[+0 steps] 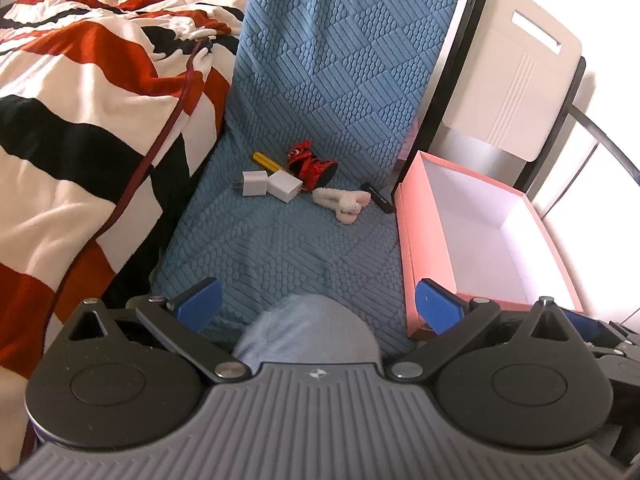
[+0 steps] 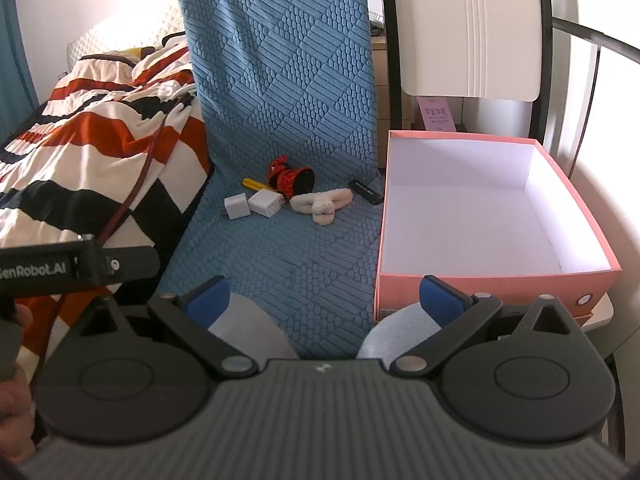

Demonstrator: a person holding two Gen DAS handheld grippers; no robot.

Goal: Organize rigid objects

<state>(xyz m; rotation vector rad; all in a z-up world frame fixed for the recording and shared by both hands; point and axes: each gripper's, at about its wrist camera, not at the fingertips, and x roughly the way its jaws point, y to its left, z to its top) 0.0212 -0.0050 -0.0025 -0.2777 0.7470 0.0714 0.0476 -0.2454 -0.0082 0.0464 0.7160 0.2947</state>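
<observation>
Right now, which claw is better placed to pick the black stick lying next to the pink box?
Probably the right. Both claws are open, empty and held back from the items. The black stick lies on the right side of the pile, beside the pink box, and the right claw looks straight into that box.

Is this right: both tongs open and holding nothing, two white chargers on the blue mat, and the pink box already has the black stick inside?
Not quite. The pink box holds nothing; the right wrist view shows the black stick on the blue mat, beside the box. Both chargers lie there, and the left tongs and right tongs are open.
</observation>
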